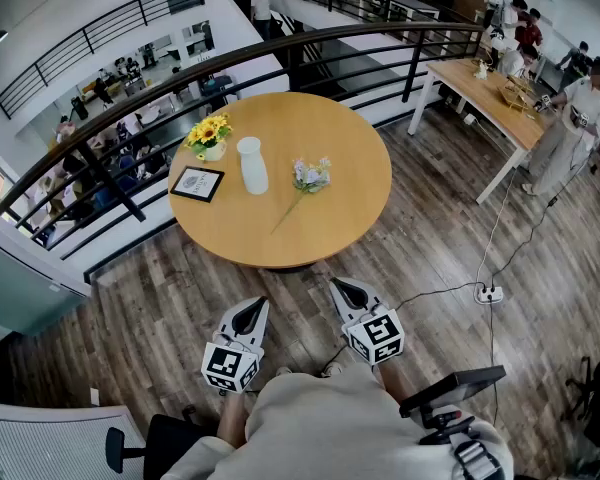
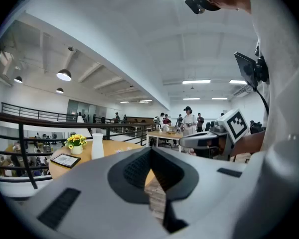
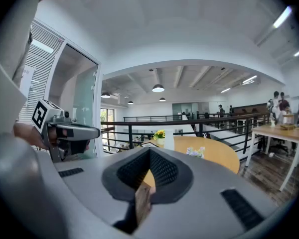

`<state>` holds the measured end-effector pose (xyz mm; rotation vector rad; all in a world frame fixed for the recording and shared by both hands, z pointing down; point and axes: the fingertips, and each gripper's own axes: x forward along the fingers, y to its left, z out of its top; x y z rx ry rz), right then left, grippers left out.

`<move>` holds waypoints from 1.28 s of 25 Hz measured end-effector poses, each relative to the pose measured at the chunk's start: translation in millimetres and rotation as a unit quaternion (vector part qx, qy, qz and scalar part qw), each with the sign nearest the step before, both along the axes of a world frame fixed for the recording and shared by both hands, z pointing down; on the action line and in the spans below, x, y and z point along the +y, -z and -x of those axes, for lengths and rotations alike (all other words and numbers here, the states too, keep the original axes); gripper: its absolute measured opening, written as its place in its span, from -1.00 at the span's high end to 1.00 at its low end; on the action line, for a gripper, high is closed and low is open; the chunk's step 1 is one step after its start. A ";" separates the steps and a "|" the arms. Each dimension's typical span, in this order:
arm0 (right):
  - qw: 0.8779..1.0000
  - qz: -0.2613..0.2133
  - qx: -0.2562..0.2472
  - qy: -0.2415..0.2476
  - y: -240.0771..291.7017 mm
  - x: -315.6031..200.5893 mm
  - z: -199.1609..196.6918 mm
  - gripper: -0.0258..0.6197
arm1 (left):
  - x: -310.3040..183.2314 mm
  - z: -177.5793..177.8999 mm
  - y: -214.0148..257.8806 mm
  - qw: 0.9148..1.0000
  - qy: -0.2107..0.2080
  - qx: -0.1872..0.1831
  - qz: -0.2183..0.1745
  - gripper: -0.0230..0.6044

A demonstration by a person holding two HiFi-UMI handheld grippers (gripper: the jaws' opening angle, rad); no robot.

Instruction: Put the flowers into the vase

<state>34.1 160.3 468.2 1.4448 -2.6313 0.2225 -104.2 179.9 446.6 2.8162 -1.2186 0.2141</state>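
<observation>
You are at the very start: nothing is picked up yet, and both tools hang low in the head view, well short of the round light-wood table point(image 1: 355, 233). Your left gripper point(image 1: 250, 313) has its jaws together with nothing between them. Your right gripper point(image 1: 345, 293) is likewise closed and empty.

The small bunch of pale white-and-lilac flowers on a thin stem point(image 1: 311, 175) lies flat on the tabletop, right of centre. It sits beside the tall white ceramic vase point(image 1: 251, 165) but apart from it. The vase stands upright, its mouth facing up. Behind it, towards the upper left, are a small pot of yellow sunflowers point(image 1: 209, 136) and a dark-framed picture point(image 1: 197, 183).

The bunch's long axis runs on a diagonal, blossoms at the upper right, stem end pointing to the lower left, towards you. The next move, as I judge it, calls for stepping in, opening one pair of jaws, and closing across the stem below the blossoms. The stem must then be swung upright, cut end down, over the vase.
</observation>
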 end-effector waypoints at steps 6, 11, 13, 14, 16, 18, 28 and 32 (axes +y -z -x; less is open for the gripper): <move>1.000 -0.001 0.000 0.001 2.1 10.2 0.9 0.90 | 9.4 -0.5 2.3 1.000 0.000 -0.002 0.000 0.91; 1.000 -0.001 0.008 0.007 3.4 15.7 -0.7 0.90 | 14.5 -5.4 1.0 1.000 -0.001 -0.005 0.001 0.90; 1.000 -0.001 0.009 0.006 1.6 17.2 -3.9 0.90 | 15.0 -9.9 -1.8 1.000 -0.004 -0.004 0.002 0.90; 1.000 -0.001 0.010 0.005 0.7 17.9 -5.5 0.90 | 15.2 -12.2 -2.6 1.000 -0.005 -0.004 0.003 0.91; 1.000 0.002 0.011 0.005 -1.0 20.1 -9.7 0.90 | 16.6 -17.6 -3.4 1.000 -0.007 -0.004 0.004 0.90; 1.000 0.005 0.009 0.007 -2.3 22.7 -13.2 0.90 | 19.0 -21.9 -3.4 1.000 -0.007 -0.005 0.006 0.91; 0.998 0.002 -0.039 0.055 -1.4 40.2 -22.9 0.90 | 41.4 -41.5 -2.9 1.000 0.026 -0.014 0.004 0.91; 0.996 0.008 -0.052 0.066 -7.2 37.8 -23.0 0.89 | 44.2 -47.4 -9.3 0.999 0.038 -0.027 0.012 0.90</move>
